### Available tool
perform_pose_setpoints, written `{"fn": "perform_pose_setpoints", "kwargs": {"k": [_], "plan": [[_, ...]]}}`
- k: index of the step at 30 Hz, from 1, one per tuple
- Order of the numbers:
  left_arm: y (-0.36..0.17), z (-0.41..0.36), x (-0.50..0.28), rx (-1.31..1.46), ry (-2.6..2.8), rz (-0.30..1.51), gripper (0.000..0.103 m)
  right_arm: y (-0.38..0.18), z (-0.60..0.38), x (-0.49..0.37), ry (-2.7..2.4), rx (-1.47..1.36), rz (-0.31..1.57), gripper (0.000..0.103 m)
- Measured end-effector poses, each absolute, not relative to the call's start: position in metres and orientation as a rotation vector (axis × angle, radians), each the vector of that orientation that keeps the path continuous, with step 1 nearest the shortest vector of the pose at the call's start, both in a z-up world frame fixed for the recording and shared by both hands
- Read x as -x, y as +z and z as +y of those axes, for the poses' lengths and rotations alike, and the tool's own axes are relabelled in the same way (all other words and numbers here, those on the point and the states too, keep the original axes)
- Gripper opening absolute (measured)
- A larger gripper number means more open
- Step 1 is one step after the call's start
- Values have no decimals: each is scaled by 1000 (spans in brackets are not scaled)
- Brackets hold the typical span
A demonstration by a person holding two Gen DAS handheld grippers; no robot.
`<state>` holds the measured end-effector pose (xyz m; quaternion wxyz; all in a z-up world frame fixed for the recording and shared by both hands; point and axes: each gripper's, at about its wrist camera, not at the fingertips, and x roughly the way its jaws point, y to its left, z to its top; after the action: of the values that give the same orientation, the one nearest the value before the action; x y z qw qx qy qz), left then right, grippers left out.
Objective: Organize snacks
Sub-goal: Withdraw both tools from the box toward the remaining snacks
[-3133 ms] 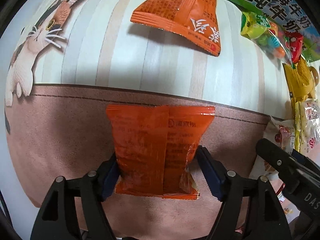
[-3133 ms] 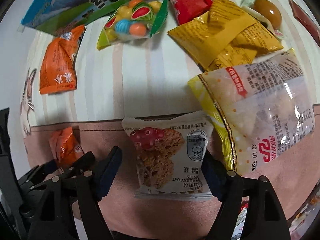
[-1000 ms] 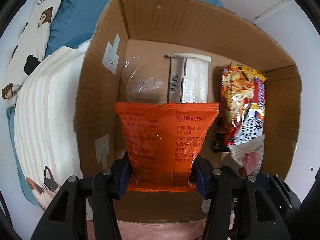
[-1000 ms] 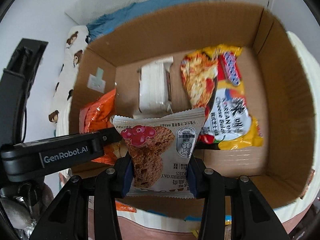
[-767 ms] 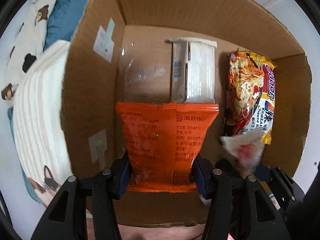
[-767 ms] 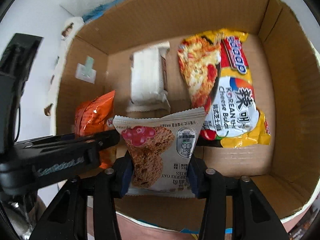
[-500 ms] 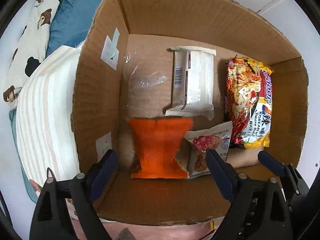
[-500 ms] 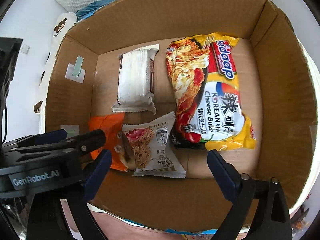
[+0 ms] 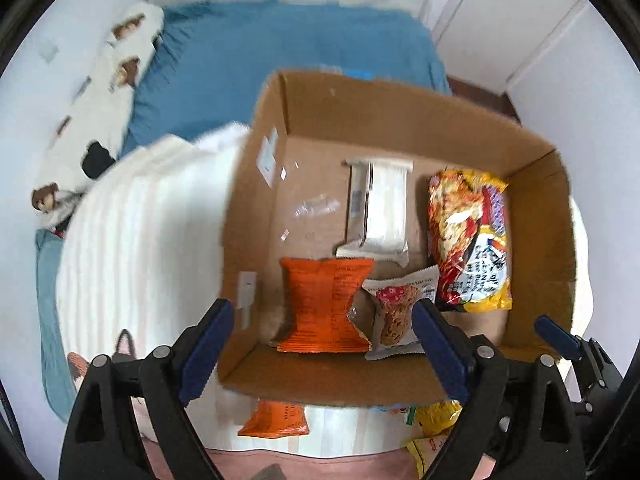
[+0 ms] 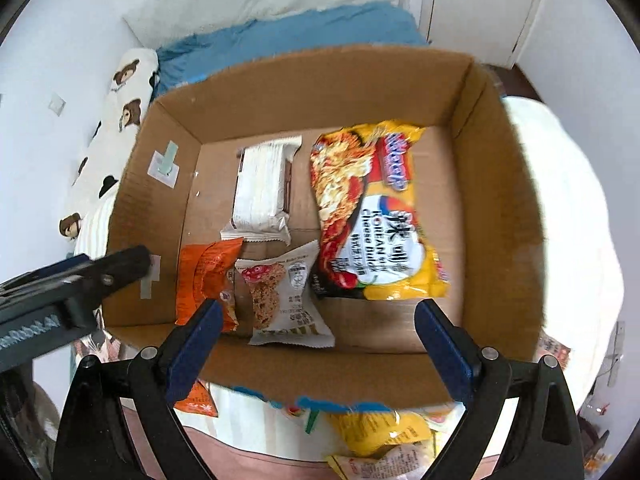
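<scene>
An open cardboard box (image 9: pixel 400 120) (image 10: pixel 320 80) sits on the bed. On its floor lie an orange snack packet (image 9: pixel 324 304) (image 10: pixel 204 276), an oat cookie packet (image 9: pixel 396 304) (image 10: pixel 284 296), a white wrapped bar (image 9: pixel 380 204) (image 10: pixel 264 184) and a yellow noodle pack (image 9: pixel 468 240) (image 10: pixel 372 212). My left gripper (image 9: pixel 320 344) hangs open above the box's near edge, nothing between its fingers. My right gripper (image 10: pixel 316 340) is open and empty too, above the near wall. The left gripper's body (image 10: pixel 60 292) shows at the left of the right wrist view.
Below the box's near wall lie more snacks on a striped cloth: another orange packet (image 9: pixel 276 420) (image 10: pixel 198 398) and yellow packets (image 9: pixel 432 416) (image 10: pixel 380 428). A blue bedsheet (image 9: pixel 280 60) and a bear-print pillow (image 9: pixel 100 100) lie behind. White blanket (image 9: pixel 140 240) flanks the box.
Both grippers opened and let their packets drop: the orange packet and the cookie packet now lie on the box floor. Both grippers have since risen and pulled back from the box.
</scene>
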<state>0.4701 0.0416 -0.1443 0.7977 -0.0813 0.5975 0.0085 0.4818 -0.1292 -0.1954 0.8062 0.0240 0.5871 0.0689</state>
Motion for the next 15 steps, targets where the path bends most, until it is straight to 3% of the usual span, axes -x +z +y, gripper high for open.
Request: {"fn": "perform_pose_setpoints", "kwargs": {"k": [15], "plan": [[-85, 56, -361, 159, 59, 1015, 91, -126, -156, -388, 157, -126, 1045, 98]]}}
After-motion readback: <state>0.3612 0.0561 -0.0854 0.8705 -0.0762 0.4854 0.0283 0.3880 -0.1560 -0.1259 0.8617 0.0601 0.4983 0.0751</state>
